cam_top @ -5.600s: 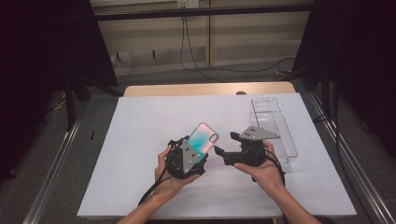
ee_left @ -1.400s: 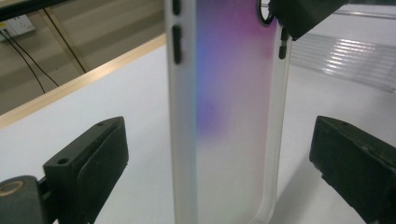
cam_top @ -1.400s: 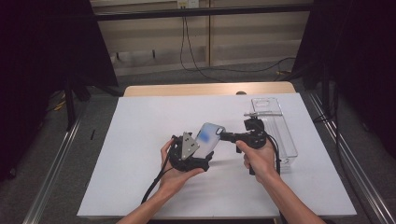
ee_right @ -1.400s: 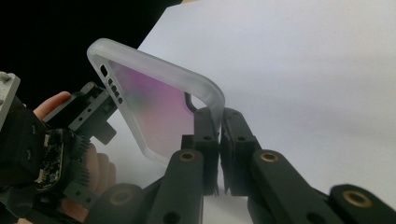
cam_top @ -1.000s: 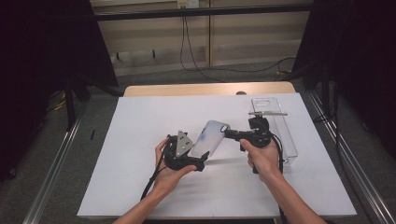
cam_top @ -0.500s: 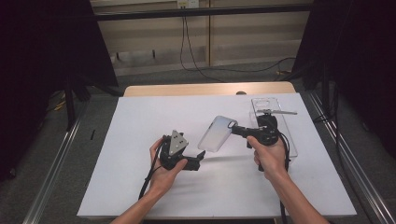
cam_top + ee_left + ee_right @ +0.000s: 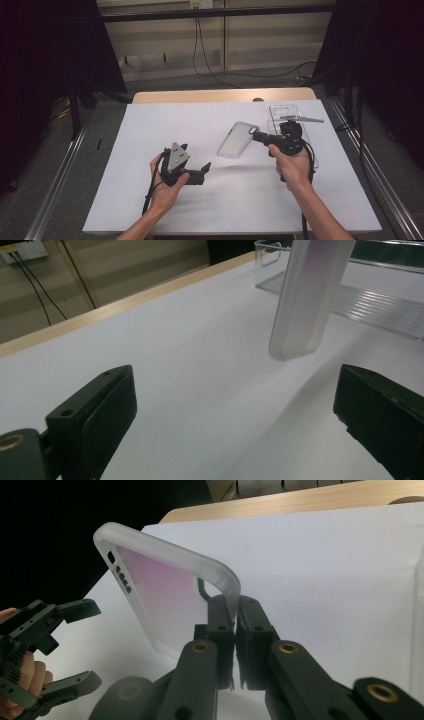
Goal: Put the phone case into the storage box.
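Slippage is the main worry: in the high view the right gripper (image 7: 255, 135), right of centre, holds a translucent phone case (image 7: 237, 139) by one edge only, lifted clear of the white table cover (image 7: 150, 125), so a jolt or a twist of the wrist could, I judge, pivot it out of the grip. Left of centre, lower down, the left gripper (image 7: 202, 170) has let go and sits apart from the case, its jaws spread and empty. A clear plastic tray (image 7: 312, 150) lies just behind the right hand at centre right, close enough that a swing that way might knock the case against its wall.

Left gripper view: the two black jaws stand wide at the bottom corners, having just closed a little, nothing between them; the case (image 7: 307, 300) hangs at upper right, well beyond them, with the tray (image 7: 380, 305) behind it.

Right gripper view: the jaws are pressed tight on the case's (image 7: 165, 590) rim at centre, a thin bite near one corner. The left gripper (image 7: 75, 645) waits open at lower left; bare table lies between.
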The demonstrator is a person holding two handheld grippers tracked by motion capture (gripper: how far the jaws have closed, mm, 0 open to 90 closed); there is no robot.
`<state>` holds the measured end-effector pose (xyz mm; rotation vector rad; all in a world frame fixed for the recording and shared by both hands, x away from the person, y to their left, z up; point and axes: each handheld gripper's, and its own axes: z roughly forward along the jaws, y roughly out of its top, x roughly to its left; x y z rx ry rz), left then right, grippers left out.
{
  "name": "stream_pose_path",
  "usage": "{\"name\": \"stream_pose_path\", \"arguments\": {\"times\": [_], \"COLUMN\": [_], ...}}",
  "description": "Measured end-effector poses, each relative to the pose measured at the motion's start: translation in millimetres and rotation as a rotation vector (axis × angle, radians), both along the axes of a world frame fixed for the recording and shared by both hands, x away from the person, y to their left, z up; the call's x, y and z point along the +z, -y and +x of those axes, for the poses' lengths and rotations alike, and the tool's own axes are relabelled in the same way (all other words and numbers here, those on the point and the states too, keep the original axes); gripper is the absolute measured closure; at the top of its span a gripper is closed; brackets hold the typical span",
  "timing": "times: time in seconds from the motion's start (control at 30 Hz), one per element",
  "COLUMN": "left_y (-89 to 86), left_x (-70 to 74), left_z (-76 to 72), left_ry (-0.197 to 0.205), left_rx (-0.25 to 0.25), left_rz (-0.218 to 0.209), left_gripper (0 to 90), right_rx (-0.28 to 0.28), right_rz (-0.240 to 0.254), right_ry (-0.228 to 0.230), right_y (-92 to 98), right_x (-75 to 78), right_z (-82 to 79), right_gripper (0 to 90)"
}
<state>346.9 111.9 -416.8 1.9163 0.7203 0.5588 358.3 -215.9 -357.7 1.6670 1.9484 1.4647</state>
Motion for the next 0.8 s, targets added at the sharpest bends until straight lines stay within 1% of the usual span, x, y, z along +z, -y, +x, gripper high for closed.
{"name": "stream_pose_path", "arguments": {"times": [0.07,0.17,0.23,0.3,0.37,0.4,0.43,0.53,0.6,0.63,0.7,0.73,0.77,0.8], "left_y": [-5.2,-10.6,-14.4,-17.9,-21.0,-22.5,-23.4,-26.7,-29.7,-32.1,-37.1,-40.7,-43.1,-45.1], "left_x": [-1.0,-0.6,-1.5,-2.9,-4.5,-5.2,-5.8,-6.9,-7.5,-7.8,-8.7,-9.0,-9.0,-9.0], "left_z": [0.3,-0.3,-1.3,-2.4,-2.4,-1.8,-1.8,-2.0,-2.8,-3.2,-5.1,-5.6,-5.5,-6.5], "left_ry": [0.001,0.014,0.018,0.022,0.024,0.021,0.015,0.031,0.035,0.043,0.059,0.064,0.070,0.064], "left_rx": [0.009,0.027,0.036,0.057,0.064,0.061,0.068,0.077,0.083,0.076,0.090,0.096,0.095,0.104], "left_rz": [-0.016,-0.013,-0.029,-0.033,-0.040,-0.047,-0.057,-0.070,-0.088,-0.092,-0.100,-0.110,-0.112,-0.124], "left_gripper": [3.6,3.6,3.7,3.7,3.8,3.8,3.8,4.1,4.1,4.1,4.3,4.2,4.2,4.3], "right_rx": [-0.008,-0.018,-0.026,-0.033,-0.040,-0.043,-0.045,-0.051,-0.054,-0.057,-0.062,-0.064,-0.066,-0.067], "right_rz": [-0.009,-0.015,-0.013,-0.013,-0.010,-0.009,-0.008,-0.011,-0.012,-0.014,-0.012,-0.013,-0.014,-0.015], "right_ry": [0.004,0.013,0.019,0.026,0.028,0.032,0.030,0.038,0.039,0.041,0.040,0.040,0.040,0.042], "right_y": [1.7,6.3,9.6,13.1,16.0,17.1,18.0,20.5,21.7,22.2,23.9,24.3,25.2,25.7], "right_x": [0.8,3.4,5.5,7.5,8.9,9.4,9.9,10.6,11.1,11.2,11.3,11.3,11.4,11.4], "right_z": [0.3,0.6,0.3,-0.5,-1.1,-1.0,-1.2,-1.0,-0.9,-0.8,-0.7,-0.7,-0.7,-0.6], "right_gripper": [85.7,85.7,85.7,85.7,85.7,85.7,85.7,85.7,85.7,85.7,85.7,85.7,85.7,85.7]}}
